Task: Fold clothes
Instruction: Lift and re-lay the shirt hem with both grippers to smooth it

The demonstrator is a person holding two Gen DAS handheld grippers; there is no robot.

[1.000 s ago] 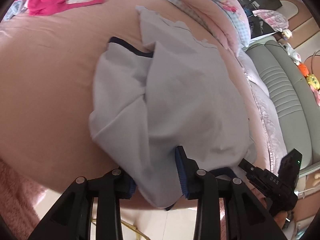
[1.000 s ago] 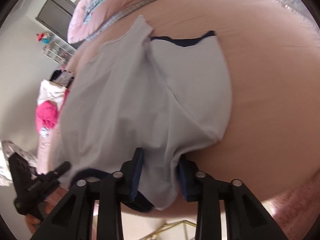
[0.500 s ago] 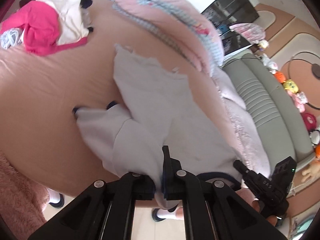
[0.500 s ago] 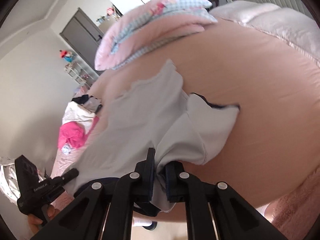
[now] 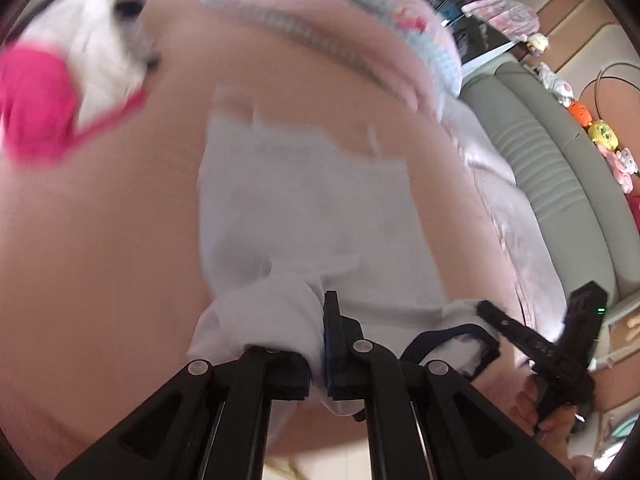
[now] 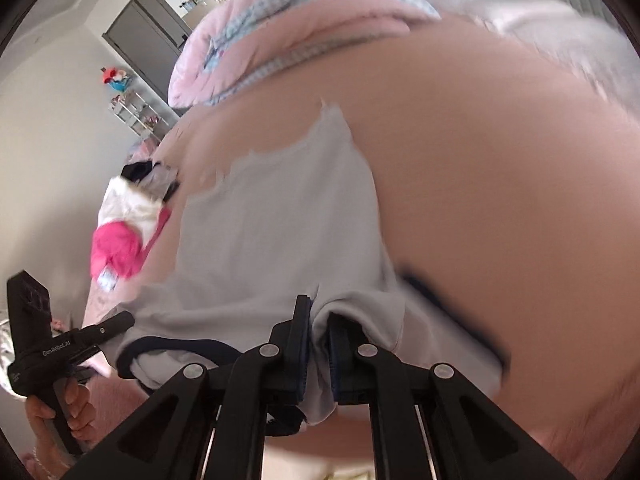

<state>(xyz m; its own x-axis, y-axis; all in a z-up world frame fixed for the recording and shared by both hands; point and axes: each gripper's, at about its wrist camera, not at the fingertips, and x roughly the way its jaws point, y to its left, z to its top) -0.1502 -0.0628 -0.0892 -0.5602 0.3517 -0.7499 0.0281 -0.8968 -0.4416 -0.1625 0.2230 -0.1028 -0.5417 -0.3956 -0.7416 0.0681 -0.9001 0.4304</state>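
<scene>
A pale grey garment (image 5: 304, 208) with dark navy trim stretches from the pink bed toward both grippers, its near edge lifted off the bed. My left gripper (image 5: 320, 344) is shut on a bunched near corner of the grey garment. In the right wrist view the same garment (image 6: 280, 240) hangs from my right gripper (image 6: 318, 340), which is shut on its other near corner. Each view also shows the other gripper at its side: the right gripper's body (image 5: 560, 344) and the left gripper's body (image 6: 48, 348), each in a person's hand.
A pink and white pile of clothes (image 5: 60, 100) lies at the far left of the bed (image 5: 100, 260). A pink checked quilt (image 5: 340, 20) is heaped at the head of the bed. A grey sofa (image 5: 560, 184) with soft toys runs along the right.
Both grippers closed on the garment's near edge and rose with it. The cloth has pulled up and straightened toward me, and the folded-over flap has unrolled.
</scene>
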